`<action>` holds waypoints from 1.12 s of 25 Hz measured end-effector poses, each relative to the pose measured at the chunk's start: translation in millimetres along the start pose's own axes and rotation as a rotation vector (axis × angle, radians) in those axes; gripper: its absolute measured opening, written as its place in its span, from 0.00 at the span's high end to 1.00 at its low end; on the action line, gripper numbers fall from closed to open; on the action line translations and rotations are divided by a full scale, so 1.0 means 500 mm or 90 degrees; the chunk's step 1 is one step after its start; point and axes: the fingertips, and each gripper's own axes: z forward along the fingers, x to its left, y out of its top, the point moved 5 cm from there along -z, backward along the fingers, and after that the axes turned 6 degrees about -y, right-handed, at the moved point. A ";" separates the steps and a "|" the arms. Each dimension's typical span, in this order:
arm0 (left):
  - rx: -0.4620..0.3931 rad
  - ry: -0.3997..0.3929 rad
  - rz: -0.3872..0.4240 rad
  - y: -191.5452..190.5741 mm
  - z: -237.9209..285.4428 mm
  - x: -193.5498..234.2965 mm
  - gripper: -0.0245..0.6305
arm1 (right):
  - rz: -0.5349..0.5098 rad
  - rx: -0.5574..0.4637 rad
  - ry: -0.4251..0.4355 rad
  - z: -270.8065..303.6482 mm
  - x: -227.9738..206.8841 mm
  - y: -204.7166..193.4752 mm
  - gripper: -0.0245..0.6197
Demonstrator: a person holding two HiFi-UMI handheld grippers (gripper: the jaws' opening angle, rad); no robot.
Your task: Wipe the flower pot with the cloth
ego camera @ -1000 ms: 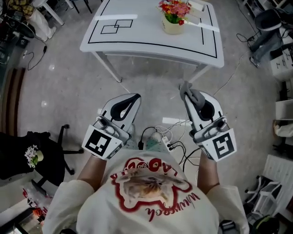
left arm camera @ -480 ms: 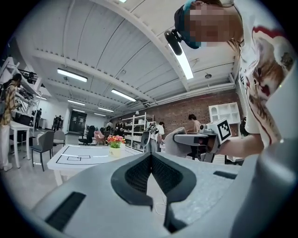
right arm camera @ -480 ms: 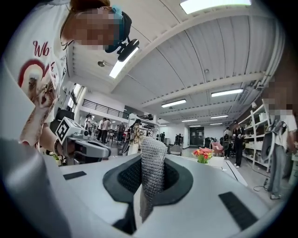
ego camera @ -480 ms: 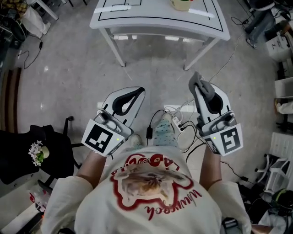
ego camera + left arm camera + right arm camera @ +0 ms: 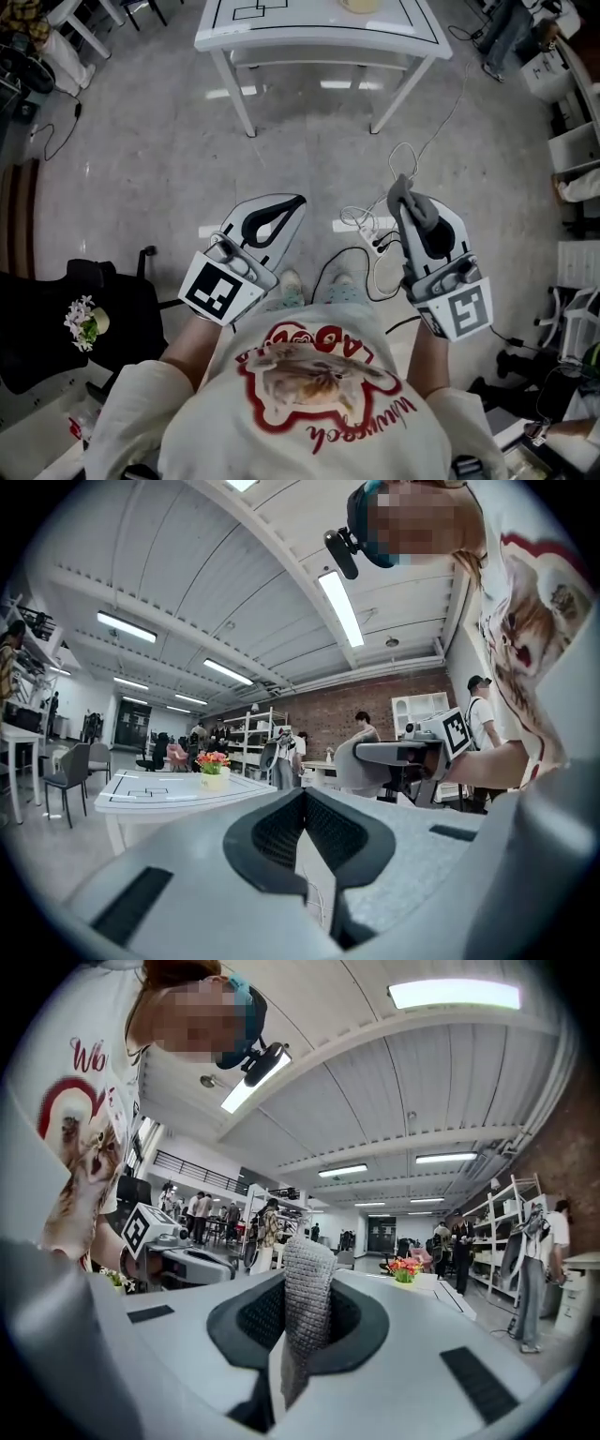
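The cream flower pot with red and orange flowers (image 5: pixel 214 771) stands on a white table (image 5: pixel 178 795) well ahead of me. In the head view only its base (image 5: pixel 361 5) shows at the top edge. It also appears small in the right gripper view (image 5: pixel 405 1270). My right gripper (image 5: pixel 402 185) is shut on a grey knitted cloth (image 5: pixel 305 1302), which sticks up from between the jaws. My left gripper (image 5: pixel 299 200) is shut with nothing in it. Both are held near my chest above the floor, far from the table.
White cables and a power strip (image 5: pixel 375 246) lie on the floor by my feet. A black chair carrying a small flower bunch (image 5: pixel 70 323) stands at the left. Shelves, chairs (image 5: pixel 73 771) and several people fill the room behind the table.
The table and pot have slid toward the top of the head view, so I am farther from them. Both grippers keep their pose, and the cloth stays in the right one.
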 end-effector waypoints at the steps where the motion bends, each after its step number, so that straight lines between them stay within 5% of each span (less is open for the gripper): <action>1: -0.007 0.005 0.003 0.007 -0.003 -0.011 0.96 | -0.001 -0.003 0.004 -0.011 0.002 0.004 0.93; 12: -0.023 0.061 0.015 0.042 -0.002 -0.095 0.96 | -0.001 -0.027 0.077 -0.045 0.046 0.055 0.93; 28: -0.034 0.050 0.033 0.064 0.019 -0.122 0.96 | -0.023 -0.024 0.078 -0.069 0.016 0.064 0.92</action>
